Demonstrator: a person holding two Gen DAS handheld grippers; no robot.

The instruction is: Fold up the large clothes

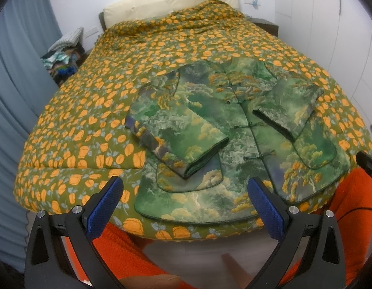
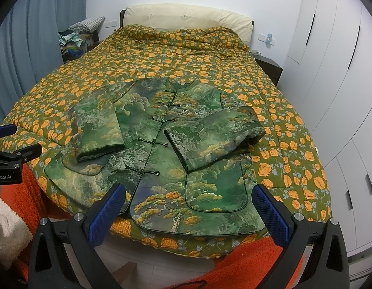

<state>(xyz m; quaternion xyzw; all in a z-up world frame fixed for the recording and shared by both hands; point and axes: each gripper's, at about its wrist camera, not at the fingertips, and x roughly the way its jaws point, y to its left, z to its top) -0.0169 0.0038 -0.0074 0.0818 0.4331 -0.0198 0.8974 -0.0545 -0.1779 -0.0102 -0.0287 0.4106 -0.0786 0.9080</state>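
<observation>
A green landscape-print padded jacket (image 1: 224,130) (image 2: 161,149) lies face up on the bed, buttoned with knot fastenings, hem toward me. Both sleeves are folded inward over the front: the left sleeve (image 1: 176,130) (image 2: 96,125) and the right sleeve (image 1: 289,106) (image 2: 214,137). My left gripper (image 1: 186,187) is open and empty, hovering just short of the hem. My right gripper (image 2: 188,197) is open and empty over the jacket's lower right corner. The left gripper also shows at the left edge of the right wrist view (image 2: 7,149).
The jacket rests on an olive quilt with orange flowers (image 1: 89,110) (image 2: 294,132) covering the bed. Cream headboard (image 2: 186,14) at the far end. A cluttered nightstand (image 2: 75,41) stands at left, a dark nightstand (image 2: 270,68) and white wardrobes (image 2: 335,72) at right. Orange clothing (image 2: 234,260) lies below.
</observation>
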